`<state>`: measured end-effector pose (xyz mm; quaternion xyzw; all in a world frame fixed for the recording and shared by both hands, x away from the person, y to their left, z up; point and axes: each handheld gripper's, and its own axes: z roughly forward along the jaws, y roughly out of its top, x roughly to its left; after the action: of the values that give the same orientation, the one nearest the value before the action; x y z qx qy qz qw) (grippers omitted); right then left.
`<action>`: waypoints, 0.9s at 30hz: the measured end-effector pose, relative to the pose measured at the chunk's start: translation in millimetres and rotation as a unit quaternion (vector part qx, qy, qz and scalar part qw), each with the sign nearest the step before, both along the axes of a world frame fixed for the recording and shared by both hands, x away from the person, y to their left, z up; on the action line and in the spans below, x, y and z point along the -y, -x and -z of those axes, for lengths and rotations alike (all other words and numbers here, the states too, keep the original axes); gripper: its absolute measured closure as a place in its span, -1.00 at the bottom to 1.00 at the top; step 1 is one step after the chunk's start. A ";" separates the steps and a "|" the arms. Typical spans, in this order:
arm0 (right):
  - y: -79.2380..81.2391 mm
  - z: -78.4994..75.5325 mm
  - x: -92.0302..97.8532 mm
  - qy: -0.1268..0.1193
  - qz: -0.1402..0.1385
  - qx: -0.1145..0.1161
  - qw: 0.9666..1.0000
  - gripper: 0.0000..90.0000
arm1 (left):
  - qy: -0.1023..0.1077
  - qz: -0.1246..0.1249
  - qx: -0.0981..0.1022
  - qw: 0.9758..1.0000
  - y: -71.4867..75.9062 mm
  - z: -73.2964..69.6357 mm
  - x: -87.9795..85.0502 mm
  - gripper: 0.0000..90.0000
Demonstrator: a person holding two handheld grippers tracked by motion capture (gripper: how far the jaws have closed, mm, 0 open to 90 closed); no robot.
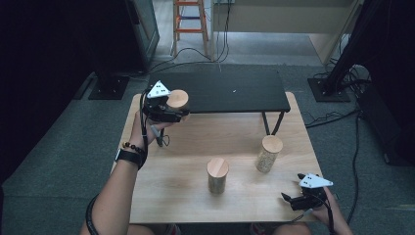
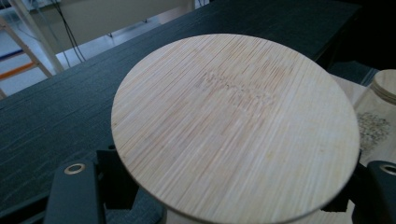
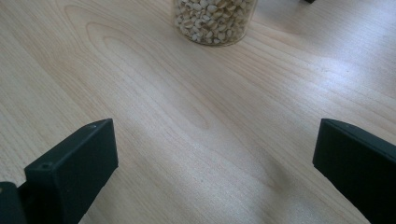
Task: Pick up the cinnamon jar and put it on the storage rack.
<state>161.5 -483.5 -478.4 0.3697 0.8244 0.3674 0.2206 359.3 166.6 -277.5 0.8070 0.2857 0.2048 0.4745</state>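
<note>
Two lidded jars (image 1: 217, 175) (image 1: 268, 153) on wooden table (image 1: 171, 196); black shelf (image 1: 235, 93) behind; orange ladder (image 1: 190, 24) beyond.

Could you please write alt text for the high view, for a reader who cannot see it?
The left gripper holds a wooden-lidded jar at the edge of a low black shelf. Two more lidded jars stand on the light wooden table, and the right gripper rests open near its front right corner.

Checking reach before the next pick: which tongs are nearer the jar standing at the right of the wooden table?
Right. The right tongs rest open at the table's near right corner, just below that jar; the left tongs hold another jar far left.
</note>
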 end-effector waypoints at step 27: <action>0.2 0.4 0.6 -0.001 -0.001 0.002 1.000 -1.00 | 0.017 -0.029 -0.020 0.999 -48.1 -1.9 8.0 -0.42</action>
<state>161.2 -484.0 -478.8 0.3687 0.8240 0.3690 0.2212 407.4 158.6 -275.6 0.7942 0.3220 0.1977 0.4758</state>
